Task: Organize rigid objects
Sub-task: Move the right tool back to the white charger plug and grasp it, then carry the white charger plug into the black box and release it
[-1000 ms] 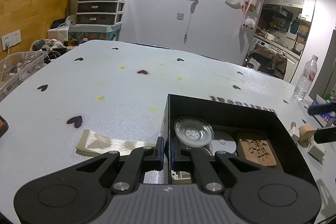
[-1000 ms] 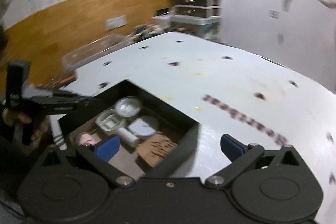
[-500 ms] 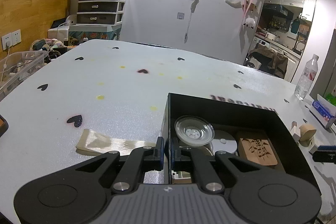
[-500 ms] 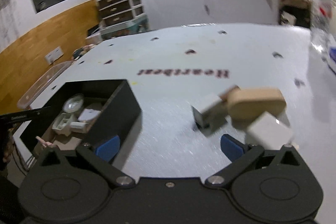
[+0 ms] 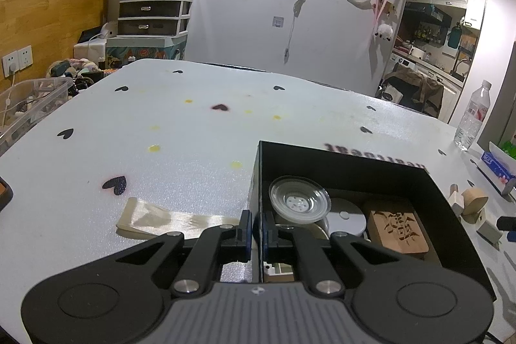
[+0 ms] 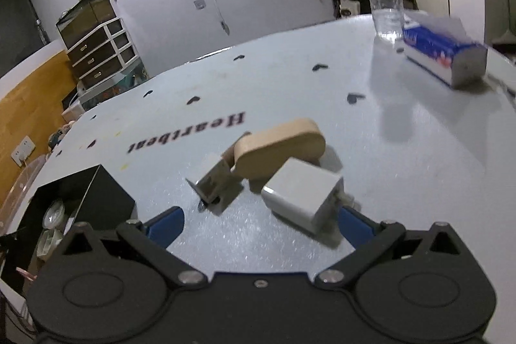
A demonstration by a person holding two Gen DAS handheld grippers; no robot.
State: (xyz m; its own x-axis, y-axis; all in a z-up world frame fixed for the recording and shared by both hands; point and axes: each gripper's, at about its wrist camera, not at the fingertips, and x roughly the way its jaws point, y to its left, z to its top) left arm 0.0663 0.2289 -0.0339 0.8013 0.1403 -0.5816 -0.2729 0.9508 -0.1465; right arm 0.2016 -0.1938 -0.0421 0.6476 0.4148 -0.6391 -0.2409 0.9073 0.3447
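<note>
White heart-printed surface (image 6: 290, 79): left gripper (image 5: 254, 228) has its jaws clamped on the black box (image 5: 342, 163) wall; right gripper (image 6: 258, 223), jaws wide apart, frames the white charger (image 6: 301, 194) (lying tilted, plug end rightward).

Black box (image 6: 80, 199) cut off at frame edge; contents partly hidden.

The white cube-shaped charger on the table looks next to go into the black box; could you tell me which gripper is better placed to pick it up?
Right. The right gripper is open, facing the white cube-shaped charger; the left gripper is shut on the black box wall.
</note>
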